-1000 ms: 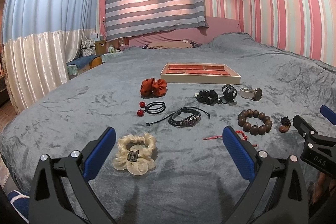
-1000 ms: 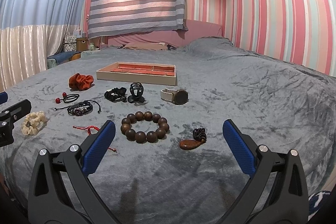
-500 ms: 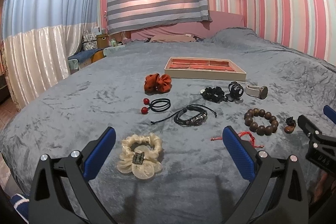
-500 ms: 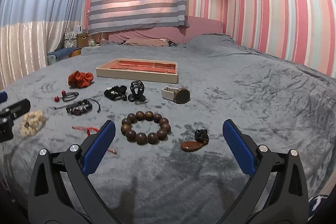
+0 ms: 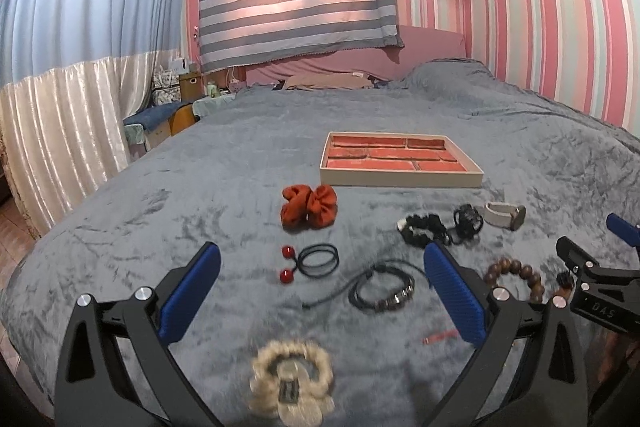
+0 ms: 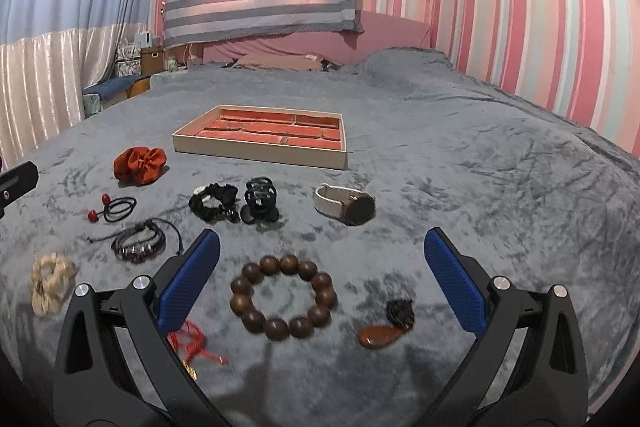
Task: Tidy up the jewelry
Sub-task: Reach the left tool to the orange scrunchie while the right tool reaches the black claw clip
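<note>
2 claws hang spread above a grey bed (image 6: 500, 155), gripping nothing: left claw (image 5: 320, 291), right claw (image 6: 320, 279).
Nearest row: cream scrunchie (image 5: 292, 381), blurred, below the left claw; red cord charm (image 6: 192, 343) by the right claw's left finger; wooden bead bracelet (image 6: 284, 297) and amber pendant (image 6: 380, 335) between its fingers.
Middle row: black leather bracelet (image 5: 382, 291); black hair tie with 2 red beads (image 5: 310, 261).
Farther row: orange scrunchie (image 5: 308, 207), black scrunchie (image 6: 212, 201), black hair clip (image 6: 260, 199), white-strap watch (image 6: 346, 205).
Farthest: beige tray with red compartments (image 6: 264, 135), nothing visible inside.
</note>
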`<control>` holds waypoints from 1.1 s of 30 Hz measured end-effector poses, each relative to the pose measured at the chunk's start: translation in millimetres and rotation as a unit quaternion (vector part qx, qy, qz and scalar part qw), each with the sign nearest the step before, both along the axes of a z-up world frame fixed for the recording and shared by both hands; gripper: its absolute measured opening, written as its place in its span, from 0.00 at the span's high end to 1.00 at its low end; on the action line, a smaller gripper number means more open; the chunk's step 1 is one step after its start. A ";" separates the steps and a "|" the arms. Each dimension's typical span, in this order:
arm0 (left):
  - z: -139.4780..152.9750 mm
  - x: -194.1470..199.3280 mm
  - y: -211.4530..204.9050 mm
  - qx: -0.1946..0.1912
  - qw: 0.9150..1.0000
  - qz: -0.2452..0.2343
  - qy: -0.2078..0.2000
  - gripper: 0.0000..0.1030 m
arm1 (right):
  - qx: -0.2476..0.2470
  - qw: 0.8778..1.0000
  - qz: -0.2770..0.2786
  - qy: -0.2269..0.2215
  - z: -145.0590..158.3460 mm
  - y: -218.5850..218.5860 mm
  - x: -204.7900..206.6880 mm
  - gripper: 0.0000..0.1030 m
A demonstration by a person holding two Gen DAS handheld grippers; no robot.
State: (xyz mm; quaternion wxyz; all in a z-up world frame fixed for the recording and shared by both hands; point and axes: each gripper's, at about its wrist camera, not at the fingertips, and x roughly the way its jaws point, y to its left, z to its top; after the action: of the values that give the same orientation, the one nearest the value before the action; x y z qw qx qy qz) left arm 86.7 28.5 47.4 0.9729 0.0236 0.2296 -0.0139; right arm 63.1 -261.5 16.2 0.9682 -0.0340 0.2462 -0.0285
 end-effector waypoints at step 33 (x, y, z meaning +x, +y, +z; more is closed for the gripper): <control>-44.7 190.1 45.8 -0.014 0.992 -0.017 0.126 0.04 | 0.040 0.990 0.016 0.133 -48.6 21.9 156.5 0.26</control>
State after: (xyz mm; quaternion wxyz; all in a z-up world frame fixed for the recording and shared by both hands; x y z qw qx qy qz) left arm 276.8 74.3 2.6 0.9361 0.0122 0.3495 -0.0369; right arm 219.7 -239.6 -32.4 0.9278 -0.0023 0.3732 0.0015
